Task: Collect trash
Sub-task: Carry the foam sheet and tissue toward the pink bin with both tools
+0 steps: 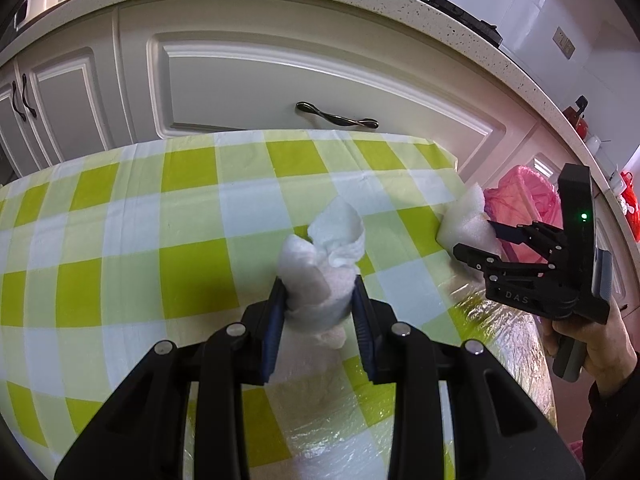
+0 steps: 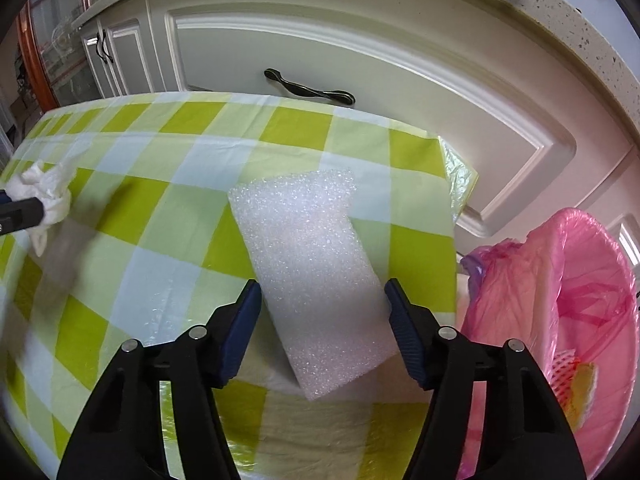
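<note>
Left gripper (image 1: 320,292) pinching a crumpled paper towel (image 1: 326,264) just above the checked bench (image 1: 120,220), fine so far. Right gripper (image 2: 322,312) spread either side of the white foam block (image 2: 308,264) lying flat near the bench edge, fingers (image 2: 244,320) not quite pressing yet. Risky bit: foam's light and squishy, so could skid or pop out sideways. Pink-lined trash bin (image 2: 560,300) just beside; easy to miss the rim.

left wrist: close, steep down | right wrist: same | shared: checked table (image 1: 192,184)
</note>
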A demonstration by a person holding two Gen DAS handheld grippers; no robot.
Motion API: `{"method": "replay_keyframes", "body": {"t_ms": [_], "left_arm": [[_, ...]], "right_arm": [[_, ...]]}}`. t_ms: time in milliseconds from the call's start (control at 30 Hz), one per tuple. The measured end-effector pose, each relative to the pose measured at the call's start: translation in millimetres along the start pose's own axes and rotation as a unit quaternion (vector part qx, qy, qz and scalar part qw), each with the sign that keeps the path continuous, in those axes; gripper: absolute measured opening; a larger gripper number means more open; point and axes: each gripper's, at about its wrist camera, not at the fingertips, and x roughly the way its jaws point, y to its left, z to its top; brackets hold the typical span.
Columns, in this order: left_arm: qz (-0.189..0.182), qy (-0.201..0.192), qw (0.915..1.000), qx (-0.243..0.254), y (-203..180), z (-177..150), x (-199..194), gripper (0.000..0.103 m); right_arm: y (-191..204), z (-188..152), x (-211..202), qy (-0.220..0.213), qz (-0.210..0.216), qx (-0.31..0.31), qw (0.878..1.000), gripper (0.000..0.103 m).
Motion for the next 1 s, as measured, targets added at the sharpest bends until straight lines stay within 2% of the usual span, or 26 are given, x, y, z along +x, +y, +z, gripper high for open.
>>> {"method": "replay_keyframes", "body": {"t_ms": [533,1000], "left_arm": [[0.010,-0.002,0.9998,-0.015,11,-16,-11,0.031],[-0.002,-0.024,0.9997,0.002,-27,-16,-39,0.031]], "right_arm": [[22,-21,-48,-0.056,0.035,0.050,0.997,0.059],[0,-35,-117,-0.105,0.024,0.082,0.991,0.059]]}}
